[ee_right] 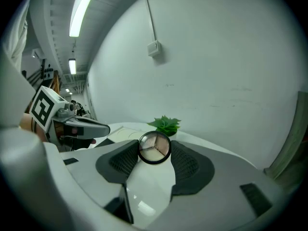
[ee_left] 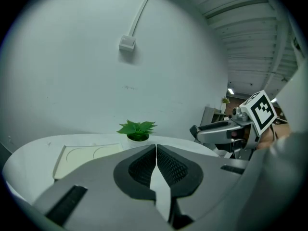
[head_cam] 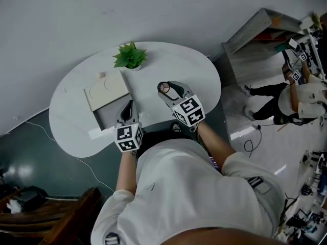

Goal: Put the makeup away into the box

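Note:
A round black-rimmed makeup compact (head_cam: 164, 88) (ee_right: 154, 147) with tan shades is held above the white table (head_cam: 196, 65); my right gripper (head_cam: 166, 89) (ee_right: 154, 154) is shut on it. To its left an open box (head_cam: 109, 117) shows a grey inside, with its cream lid (head_cam: 106, 91) (ee_left: 84, 155) lying behind it. My left gripper (head_cam: 129, 107) (ee_left: 156, 154) hovers at the box's right edge, shut with nothing between the jaws. Each gripper shows in the other's view: the right gripper (ee_left: 214, 129), the left gripper (ee_right: 89, 125).
A small potted green plant (head_cam: 131, 56) (ee_left: 137, 129) (ee_right: 166, 125) stands at the table's far edge by the wall. A small beige item (head_cam: 102, 75) lies beyond the lid. A wooden chair (head_cam: 48, 218) is at lower left. A shelf (head_cam: 260, 40) and another person (head_cam: 301, 98) are to the right.

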Motion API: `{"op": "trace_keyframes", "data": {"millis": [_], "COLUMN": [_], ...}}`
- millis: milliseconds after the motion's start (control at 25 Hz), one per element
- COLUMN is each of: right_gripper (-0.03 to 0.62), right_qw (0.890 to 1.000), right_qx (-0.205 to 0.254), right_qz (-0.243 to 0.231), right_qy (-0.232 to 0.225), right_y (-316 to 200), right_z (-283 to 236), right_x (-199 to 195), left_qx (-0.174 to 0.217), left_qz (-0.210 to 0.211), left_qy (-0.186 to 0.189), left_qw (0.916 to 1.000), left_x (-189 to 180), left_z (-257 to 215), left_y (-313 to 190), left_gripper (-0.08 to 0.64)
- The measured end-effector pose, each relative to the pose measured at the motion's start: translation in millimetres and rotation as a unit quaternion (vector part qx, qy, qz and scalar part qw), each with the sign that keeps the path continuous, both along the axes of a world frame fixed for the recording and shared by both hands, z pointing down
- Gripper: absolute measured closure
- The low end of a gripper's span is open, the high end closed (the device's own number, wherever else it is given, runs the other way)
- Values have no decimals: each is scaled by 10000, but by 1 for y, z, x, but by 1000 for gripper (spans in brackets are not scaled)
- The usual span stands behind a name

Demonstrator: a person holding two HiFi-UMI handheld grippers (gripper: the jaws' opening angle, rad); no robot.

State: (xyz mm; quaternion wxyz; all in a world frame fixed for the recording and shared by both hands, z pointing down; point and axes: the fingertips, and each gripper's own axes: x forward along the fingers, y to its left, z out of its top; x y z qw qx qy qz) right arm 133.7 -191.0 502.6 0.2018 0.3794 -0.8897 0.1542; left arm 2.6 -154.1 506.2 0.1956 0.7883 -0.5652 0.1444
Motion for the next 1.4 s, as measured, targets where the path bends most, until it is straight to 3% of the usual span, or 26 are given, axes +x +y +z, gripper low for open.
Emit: {"op": "trace_keyframes", "data": {"millis": [200,400,880,1160,1400], "right_gripper": [380,380,380,380,380], "right_qw": [9991,9972,9849,9670,9387], "right_qx": [346,534,541,691,1018], "right_qz": [-127,-493,-1636,-2451,-3265], "right_qy": [-192,-172,-157,-2,437], "right_y": [-2,5,20,28,42], "right_z": [-36,-42,-35,-35,-38], "right_x": [-11,-34,-103,-137,-171], "left_qx": [391,443,434,323,169], "left_qz": [38,-120,-1026,-1527,-2049], "left_qy": [-78,-135,-291,-325,-274], "left_qw": [9992,9989,9933,9872,9783], "left_x": [-6,-19,-73,-101,-125], "left_z": [-32,-37,-36,-28,-16], "left_y": [-8,1,34,57,85], "left_gripper": [537,537,537,537,537]}}
